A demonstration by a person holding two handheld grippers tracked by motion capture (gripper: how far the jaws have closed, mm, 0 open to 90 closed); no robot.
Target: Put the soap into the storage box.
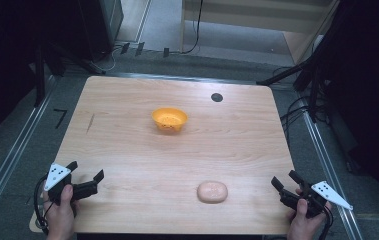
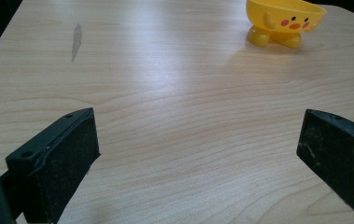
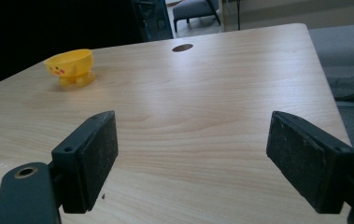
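The left gripper point(image 1: 84, 172) rests at the near left corner of the wooden table point(image 1: 127, 150), held in the person's left hand point(image 1: 62, 212). Its jaws stand wide apart with nothing between them; in the left gripper view bare wood fills the gap between the two black pads point(image 2: 62, 158).

The right gripper point(image 1: 287, 182) sits at the near right corner in the right hand point(image 1: 304, 225), and its jaws are likewise spread wide and empty, as the right gripper view confirms with only table surface between the pads point(image 3: 90, 154).

A yellow bowl point(image 1: 169, 119) stands upright well ahead of both tools, toward the far middle of the table. From the left gripper it lies far forward and off to the right of the jaws point(image 2: 284, 21); its side bears a small face with red cheeks, and it stands on little feet. From the right gripper it lies far forward and to the left of the jaws point(image 3: 69, 66).

A pale, rounded bun-like object point(image 1: 212, 192) lies on the wood near the front edge, between the two grippers but closer to the right one, off to that gripper's left side and apart from it.

A dark round hole point(image 1: 217, 97) marks the table beyond the bowl, far ahead of the right gripper point(image 3: 182, 47). A faint dark streak point(image 1: 91, 122) shows on the wood ahead of the left gripper point(image 2: 76, 39).
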